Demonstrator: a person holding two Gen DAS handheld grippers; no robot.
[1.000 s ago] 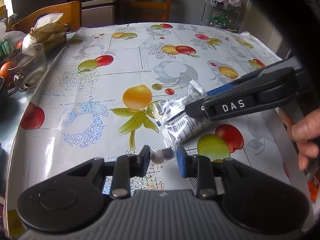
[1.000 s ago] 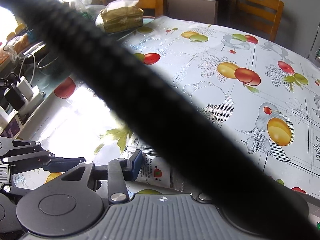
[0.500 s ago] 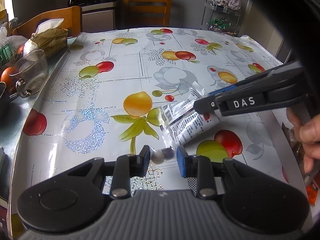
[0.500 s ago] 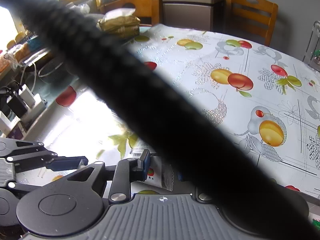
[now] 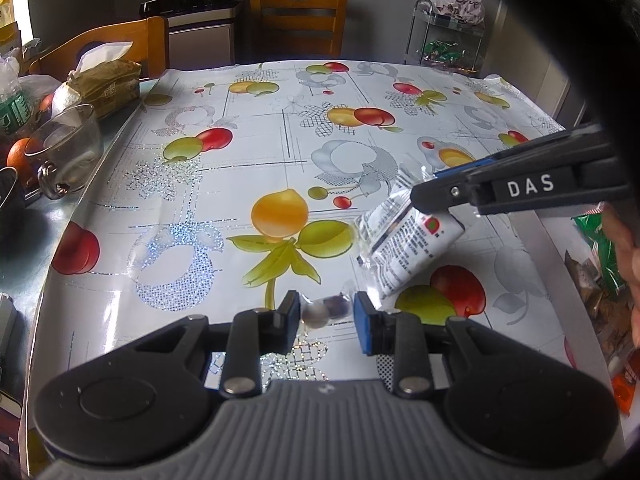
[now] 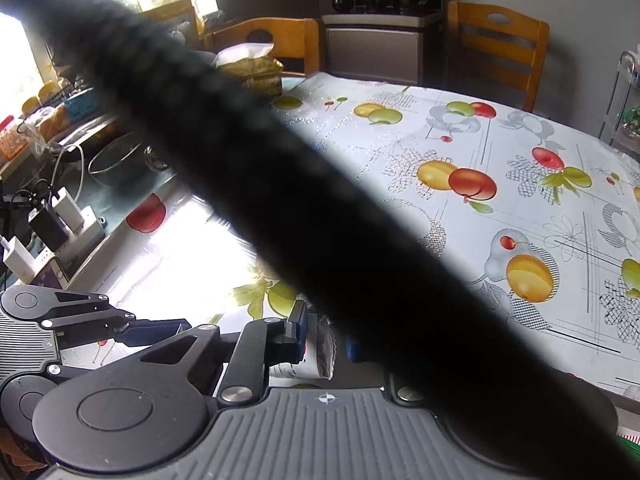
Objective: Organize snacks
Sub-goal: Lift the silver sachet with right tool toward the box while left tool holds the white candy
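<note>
My left gripper (image 5: pixel 326 316) pinches a small clear-wrapped candy (image 5: pixel 325 312) between its two pads, low over the near edge of the fruit-print tablecloth (image 5: pixel 280 152). My right gripper (image 5: pixel 424 196) is clamped on the upper end of a white printed snack packet (image 5: pixel 408 240), which hangs tilted above the tablecloth, to the right of the printed yellow peach (image 5: pixel 279 213) and just beyond the candy. In the right wrist view, the same packet (image 6: pixel 320 350) sits between the blue pads of the right gripper (image 6: pixel 326 342); a thick black cable (image 6: pixel 320 220) crosses that view diagonally and hides the right-hand finger. Left of the tablecloth, on the bare table strip, stand a glass cup (image 5: pixel 66 148), an orange (image 5: pixel 24 154) and a tissue pack (image 5: pixel 106 80). Beyond the far edge of the tablecloth stand two wooden chairs (image 5: pixel 298 20) and a wire rack (image 5: pixel 444 36). Off the right edge of the tablecloth lie further snack bags (image 5: pixel 600 248), green and orange, beside my right hand (image 5: pixel 628 248).
</note>
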